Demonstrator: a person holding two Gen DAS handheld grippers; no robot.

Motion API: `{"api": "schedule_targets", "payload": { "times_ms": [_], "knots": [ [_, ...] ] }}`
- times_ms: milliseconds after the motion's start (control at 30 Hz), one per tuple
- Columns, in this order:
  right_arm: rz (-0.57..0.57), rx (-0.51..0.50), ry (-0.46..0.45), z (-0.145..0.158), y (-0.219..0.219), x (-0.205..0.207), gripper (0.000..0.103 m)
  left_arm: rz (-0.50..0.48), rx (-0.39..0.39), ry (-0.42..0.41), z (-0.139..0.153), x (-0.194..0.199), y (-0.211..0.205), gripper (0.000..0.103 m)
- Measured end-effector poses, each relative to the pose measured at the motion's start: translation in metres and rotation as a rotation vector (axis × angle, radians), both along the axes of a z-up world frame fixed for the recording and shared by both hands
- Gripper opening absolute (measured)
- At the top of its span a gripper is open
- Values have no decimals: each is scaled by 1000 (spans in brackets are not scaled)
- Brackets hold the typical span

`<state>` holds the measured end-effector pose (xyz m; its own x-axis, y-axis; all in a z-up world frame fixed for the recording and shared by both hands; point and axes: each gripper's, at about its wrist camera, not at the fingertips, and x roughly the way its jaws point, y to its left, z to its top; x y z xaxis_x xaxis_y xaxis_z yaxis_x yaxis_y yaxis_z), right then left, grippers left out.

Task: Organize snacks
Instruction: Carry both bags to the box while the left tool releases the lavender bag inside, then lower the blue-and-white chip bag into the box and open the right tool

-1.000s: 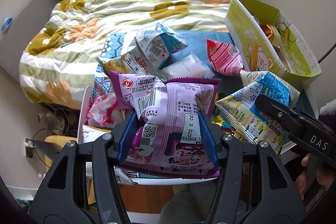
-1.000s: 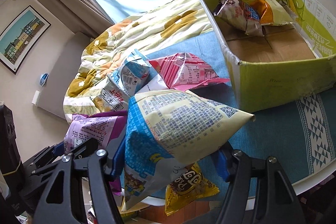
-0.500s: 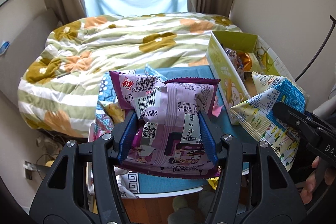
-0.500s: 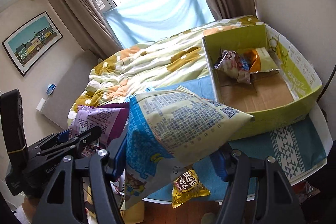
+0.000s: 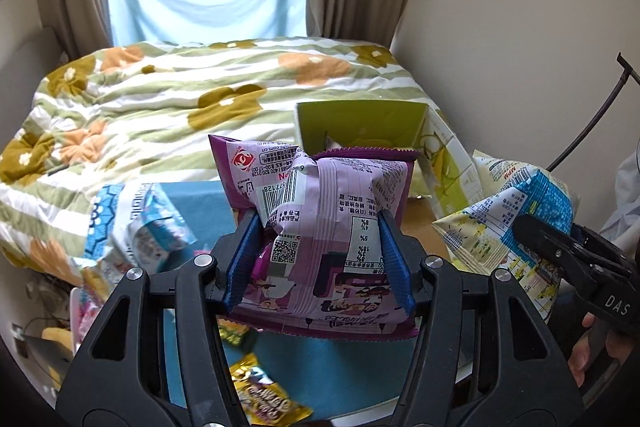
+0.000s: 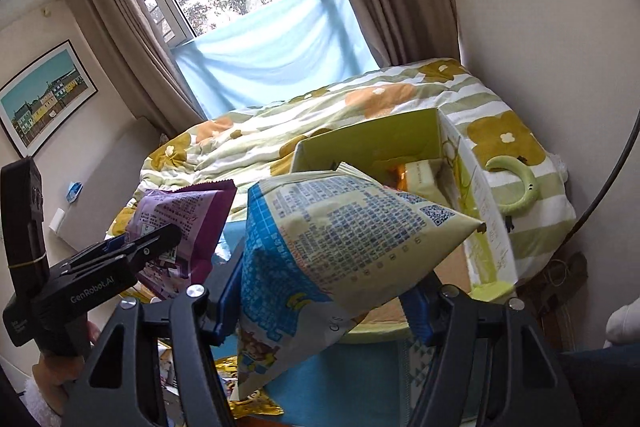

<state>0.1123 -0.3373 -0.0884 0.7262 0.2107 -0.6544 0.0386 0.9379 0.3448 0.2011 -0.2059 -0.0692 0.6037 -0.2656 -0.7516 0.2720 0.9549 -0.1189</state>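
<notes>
My left gripper (image 5: 318, 259) is shut on a purple snack bag (image 5: 328, 211) and holds it in the air in front of the green cardboard box (image 5: 360, 125). My right gripper (image 6: 324, 291) is shut on a blue and cream snack bag (image 6: 340, 243), raised just in front of the same box (image 6: 368, 143). The right gripper and its bag (image 5: 516, 215) show at the right of the left wrist view; the left gripper and purple bag (image 6: 180, 215) show at the left of the right wrist view. Snacks (image 6: 416, 173) lie inside the box.
A table with a blue cloth (image 5: 204, 203) holds a blue and white bag (image 5: 132, 227) at the left and yellow packets (image 5: 264, 395) near the front edge. A bed with a flowered quilt (image 5: 180, 99) lies behind. A wall stands at the right.
Both grippers have risen with their bags and moved toward the box. The table and loose snacks have dropped lower in both views.
</notes>
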Motion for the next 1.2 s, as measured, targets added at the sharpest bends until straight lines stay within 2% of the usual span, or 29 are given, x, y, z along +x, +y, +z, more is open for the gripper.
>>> {"api": "schedule_targets", "payload": {
  "times_ms": [200,333,400,433,467,533,733,933,1100,1133,1167,1200],
  "knots": [
    [7,-42,32,-8,-60,25,62,-6,45,84,-45,40,-71,54],
    [23,-35,78,-21,-89,39,62,9,83,145,-78,60,-97,54],
    [39,-37,94,-27,-96,45,62,17,108,166,-89,67,-106,58],
    [49,-44,100,-30,-99,48,62,21,123,171,-92,69,-110,67],
    [61,-54,106,-33,-99,52,62,33,147,169,-94,69,-111,87],
    [83,-77,117,-38,-99,57,62,52,178,146,-93,68,-111,102],
    [151,-123,153,-52,-96,72,63,44,185,136,-82,56,-97,102],
    [229,-188,229,-69,-79,96,64,71,168,120,-69,41,-79,102],
    [282,-188,263,-82,-69,114,67,104,173,115,-67,39,-63,102],
    [289,-195,267,-85,-67,117,74,111,172,118,-69,40,-60,102],
    [298,-195,269,-88,-66,119,87,117,168,121,-70,39,-58,102],
    [301,-194,265,-90,-65,120,94,121,164,124,-71,39,-56,102]
  ]
}}
